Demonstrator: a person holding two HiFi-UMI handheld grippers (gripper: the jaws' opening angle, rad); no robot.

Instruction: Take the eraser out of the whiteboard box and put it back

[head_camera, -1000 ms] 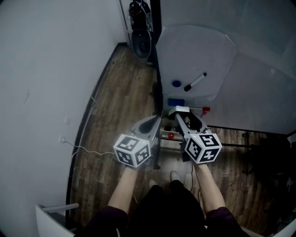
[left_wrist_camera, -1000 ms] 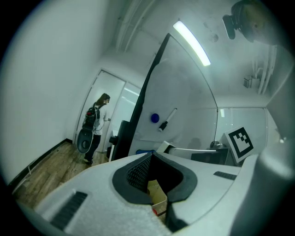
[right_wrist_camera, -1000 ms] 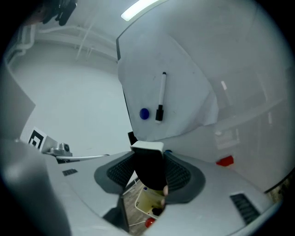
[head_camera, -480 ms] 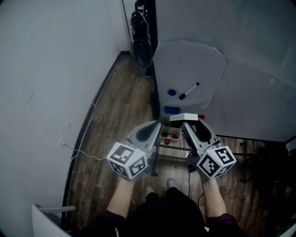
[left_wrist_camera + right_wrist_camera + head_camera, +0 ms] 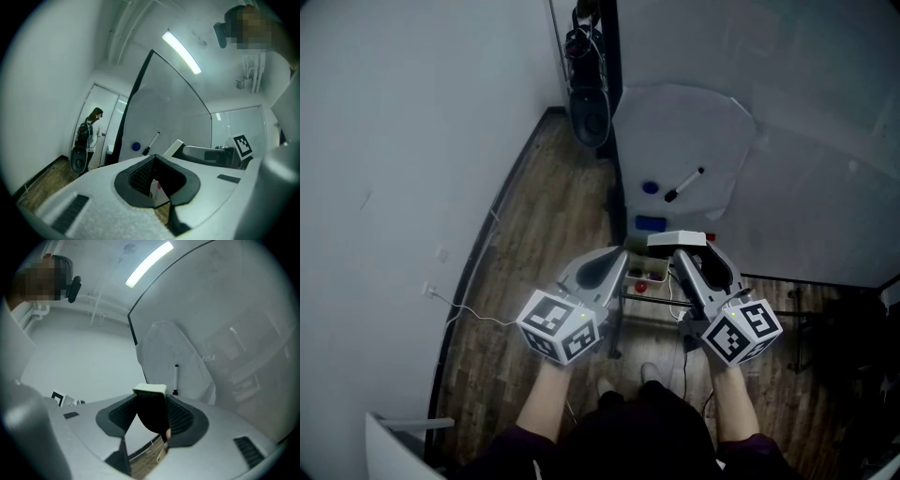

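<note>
Left tongs: jaws closed tip to tip, nothing between, pointing about level. Right tongs: jaws clamped on eraser, tipped slightly upward, just beside the left tongs. Left forearm and right forearm: extended forward behind the tongs, roughly parallel.

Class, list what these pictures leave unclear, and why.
- Whiteboard box: head view, largely hidden behind left gripper and right gripper; contents unclear.
- Eraser: right gripper view, sides covered by the pads gripping it.
- Blue spot on the whiteboard: head view, too small to identify.
</note>
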